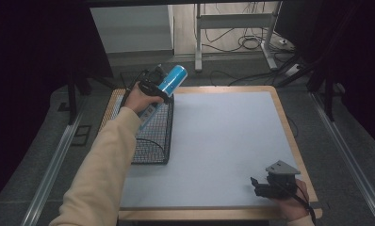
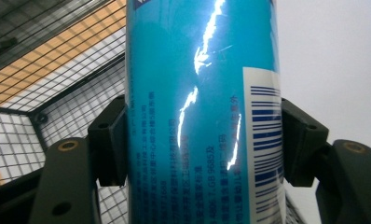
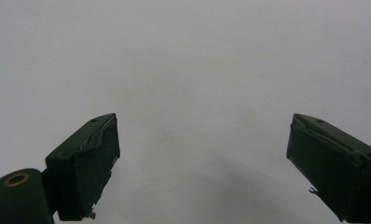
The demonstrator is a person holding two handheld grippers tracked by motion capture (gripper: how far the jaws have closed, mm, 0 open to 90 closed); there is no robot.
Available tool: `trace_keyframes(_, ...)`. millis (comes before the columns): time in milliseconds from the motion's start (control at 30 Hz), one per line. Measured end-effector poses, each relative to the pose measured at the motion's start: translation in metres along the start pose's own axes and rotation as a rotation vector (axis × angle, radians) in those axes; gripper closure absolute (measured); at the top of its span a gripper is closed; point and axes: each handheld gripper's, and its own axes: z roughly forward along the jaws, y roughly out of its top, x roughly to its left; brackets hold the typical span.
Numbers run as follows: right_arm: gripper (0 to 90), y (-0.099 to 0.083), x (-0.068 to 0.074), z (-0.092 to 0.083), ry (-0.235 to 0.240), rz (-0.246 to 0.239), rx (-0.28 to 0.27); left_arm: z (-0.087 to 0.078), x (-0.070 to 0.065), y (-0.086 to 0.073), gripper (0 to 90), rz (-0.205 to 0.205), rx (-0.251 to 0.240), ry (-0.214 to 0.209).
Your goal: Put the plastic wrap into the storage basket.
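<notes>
The left tool (image 1: 158, 87) pinches a blue can (image 1: 171, 78) above the wire basket's (image 1: 153, 141) far edge (right tool (image 3: 202, 163) spread wide).

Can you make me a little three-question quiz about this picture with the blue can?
1. True or false: the left gripper has its jaws shut on the blue can.
2. What is under the can? A) a wire basket B) a plate C) a box
3. Are the right gripper jaws open or shut?

Key: 1 true. 2 A. 3 open, with nothing between them, over the white table mat.
</notes>
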Motion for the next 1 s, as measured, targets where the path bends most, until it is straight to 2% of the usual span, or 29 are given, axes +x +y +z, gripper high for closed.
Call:
trace_keyframes(100, 9.8, 0.0, 0.0, 0.0, -0.002, 0.0, 0.001, 0.006, 0.006, -0.004, 31.5, -0.012, 0.01, 0.006)
trace_keyframes(200, 9.7, 0.0, 0.0, 0.001, -0.001, 0.002, 0.003, 0.011, 0.009, -0.007, 31.5, -0.006, 0.02, 0.01)
trace_keyframes(233, 9.8, 0.0, 0.0, 0.001, -0.002, 0.002, 0.002, 0.013, 0.009, -0.008, 31.5, -0.017, 0.02, 0.012)
trace_keyframes(367, 9.9, 0.0, 0.0, 0.0, -0.008, 0.002, -0.005, 0.021, 0.01, -0.009, 31.5, -0.016, 0.047, 0.027)
trace_keyframes(533, 9.9, 0.0, 0.0, 0.001, -0.01, 0.0, 0.001, 0.027, 0.01, -0.009, 31.4, -0.007, 0.052, 0.03)
trace_keyframes(633, 9.9, 0.0, 0.001, 0.001, -0.008, -0.002, 0.002, 0.031, 0.009, -0.009, 31.4, 0.013, 0.077, 0.056)
trace_keyframes(767, 9.9, 0.0, 0.001, 0.0, -0.008, -0.003, 0.001, 0.039, 0.009, -0.01, 31.5, 0.012, 0.096, 0.064)
trace_keyframes(1000, 9.9, 0.0, 0.001, 0.001, -0.007, -0.004, 0.001, 0.051, 0.006, -0.012, 31.4, 0.035, 0.13, 0.099)
